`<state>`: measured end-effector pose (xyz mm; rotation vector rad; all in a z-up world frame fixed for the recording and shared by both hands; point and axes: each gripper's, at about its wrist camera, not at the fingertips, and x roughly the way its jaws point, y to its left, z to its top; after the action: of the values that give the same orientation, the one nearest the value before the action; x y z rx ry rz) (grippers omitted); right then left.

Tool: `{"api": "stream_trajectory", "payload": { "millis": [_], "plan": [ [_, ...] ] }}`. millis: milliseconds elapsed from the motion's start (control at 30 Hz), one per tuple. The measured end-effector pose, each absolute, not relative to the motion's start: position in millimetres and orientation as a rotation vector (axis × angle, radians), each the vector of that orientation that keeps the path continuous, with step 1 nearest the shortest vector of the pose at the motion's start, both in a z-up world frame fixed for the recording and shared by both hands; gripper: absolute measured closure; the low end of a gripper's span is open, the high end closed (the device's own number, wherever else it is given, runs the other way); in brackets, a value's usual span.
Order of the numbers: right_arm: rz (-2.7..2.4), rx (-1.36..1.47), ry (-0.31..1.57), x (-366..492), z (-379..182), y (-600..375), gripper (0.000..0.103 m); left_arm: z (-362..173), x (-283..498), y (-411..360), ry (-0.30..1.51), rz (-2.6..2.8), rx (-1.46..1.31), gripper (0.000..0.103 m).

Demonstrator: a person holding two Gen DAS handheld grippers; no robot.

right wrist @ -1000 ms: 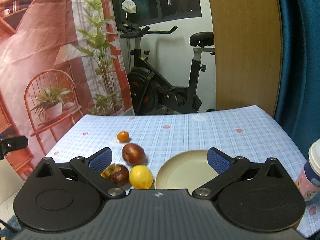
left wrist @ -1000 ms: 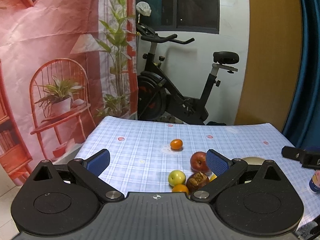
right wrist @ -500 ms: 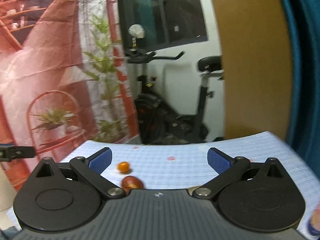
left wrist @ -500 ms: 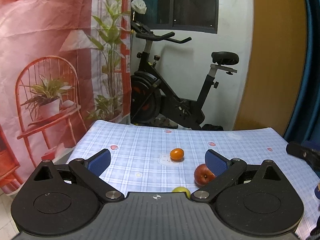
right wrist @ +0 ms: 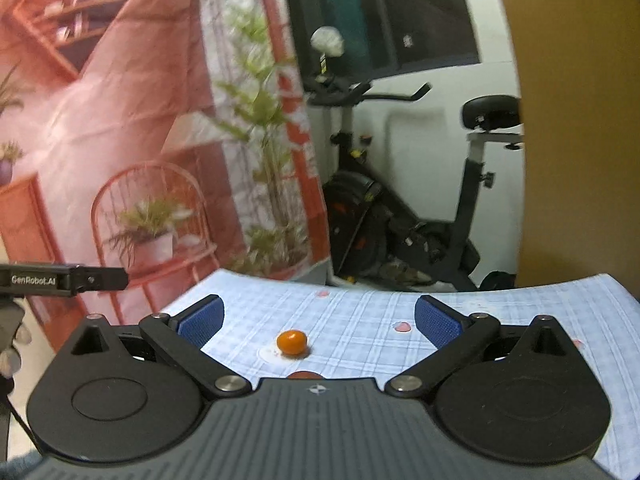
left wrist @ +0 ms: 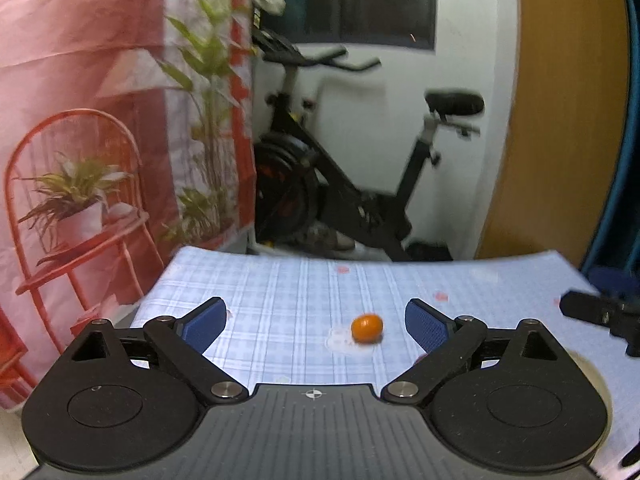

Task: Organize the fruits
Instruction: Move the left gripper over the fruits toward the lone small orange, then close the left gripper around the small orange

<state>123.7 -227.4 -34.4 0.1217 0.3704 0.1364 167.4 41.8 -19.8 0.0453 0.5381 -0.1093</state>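
Note:
A small orange lies alone on the blue checked tablecloth, ahead of both grippers. My left gripper is open and its jaws are closing; nothing is between the pads, and the orange lies well beyond them, toward the right finger. A sliver of the red apple shows beside that finger. My right gripper is open and empty, with the orange farther on and the apple's top peeking over its body. The other fruits are hidden below both gripper bodies.
A beige plate's rim shows at the left wrist view's right edge, below the other gripper. An exercise bike stands past the table's far edge. A red printed backdrop hangs at left, a wooden panel at right.
Both cameras have moved forward over the table. The clustered fruits and the plate have slipped below the gripper bodies, so only the small orange stays in plain sight. The left fingers stand slightly closer together.

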Motion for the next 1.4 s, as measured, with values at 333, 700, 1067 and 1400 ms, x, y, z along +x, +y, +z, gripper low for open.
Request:
{"api": "stream_trajectory", "payload": {
  "millis": [333, 700, 1067, 1400],
  "plan": [
    [0.212, 0.082, 0.48, 171, -35, -228, 0.0, -24, 209, 48, 0.55, -0.119, 0.037, 0.005],
    [0.305, 0.016, 0.6, 238, -68, -212, 0.002, -68, 261, 65, 0.636, -0.138, 0.012, 0.018],
    [0.43, -0.018, 0.733, 309, -105, -198, 0.047, -118, 327, 78, 0.765, -0.283, -0.189, 0.043],
    [0.422, -0.077, 0.846, 354, -146, -186, 0.054, -166, 370, 70, 0.876, -0.362, -0.353, 0.046]
  ]
}}
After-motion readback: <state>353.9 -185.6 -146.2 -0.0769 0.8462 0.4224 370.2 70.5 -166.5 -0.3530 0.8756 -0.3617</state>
